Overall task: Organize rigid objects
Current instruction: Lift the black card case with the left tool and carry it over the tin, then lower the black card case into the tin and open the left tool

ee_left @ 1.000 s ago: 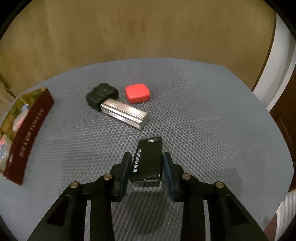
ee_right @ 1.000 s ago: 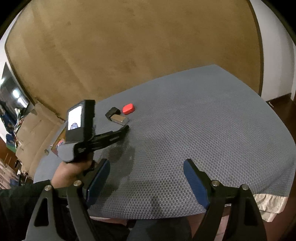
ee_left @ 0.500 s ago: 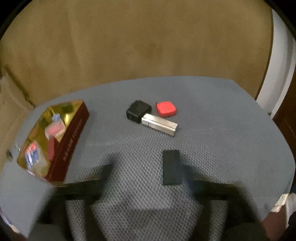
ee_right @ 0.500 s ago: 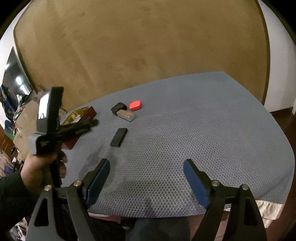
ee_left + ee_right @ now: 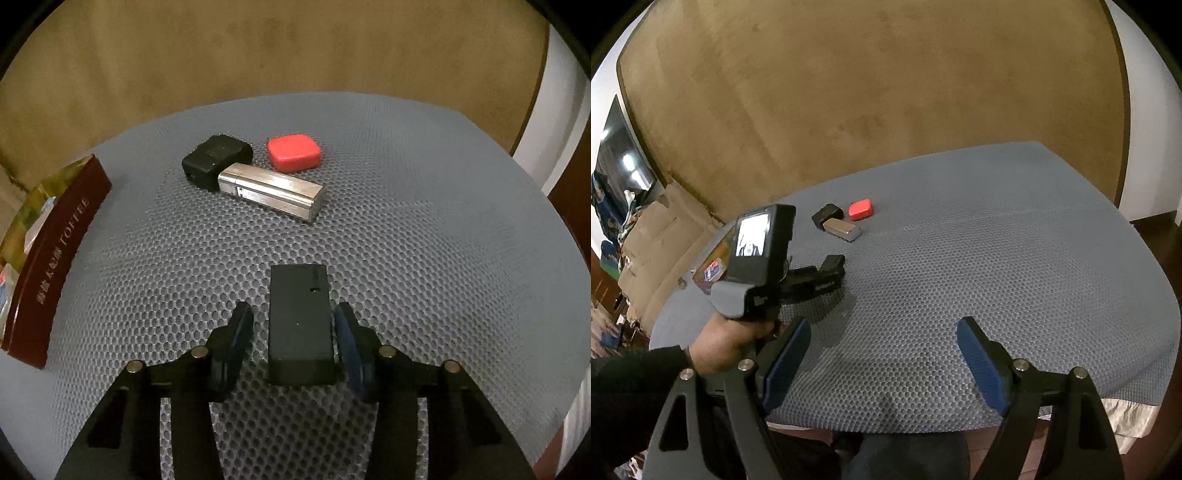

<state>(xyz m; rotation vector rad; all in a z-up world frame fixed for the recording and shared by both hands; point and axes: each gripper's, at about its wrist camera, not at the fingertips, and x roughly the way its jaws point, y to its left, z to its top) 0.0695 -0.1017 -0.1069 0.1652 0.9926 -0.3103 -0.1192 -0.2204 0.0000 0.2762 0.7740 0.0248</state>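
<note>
**Left gripper closing around the black block on the mesh pad**

A broad grey-blue pad of honeycomb mesh (image 5: 424, 258) covers the work surface, and everything is placed here relative to the long ribbed silver metal case (image 5: 271, 192) lying on it. Left of that case, at the pad's edge, sits a dark red rectangular toffee box (image 5: 55, 254) with a gold-lined open top and small wrapped items inside. Touching the silver case's far-left end is a chunky black plastic block with rounded corners (image 5: 216, 160); just behind the case's middle, apart from it, lies a small red rounded-square case (image 5: 293, 153).

Nearer the camera than the silver case, well apart from it, the matte black rectangular block (image 5: 299, 325) rests flat on the mesh. Its long axis runs straight away from the left gripper (image 5: 293, 332), in line with the fingers, so the narrow width faces the pads. The jaws have just been closing with the block between them: the right-hand pad looks touching or nearly so, while a clear gap remains at the other pad, so it is not yet pinched.

The right gripper (image 5: 884, 360) hangs spread wide and empty over the pad's near edge, much farther from the block. The left hand (image 5: 727, 339) is plainly the nearer, and squeezing shut seems the next move.
</note>
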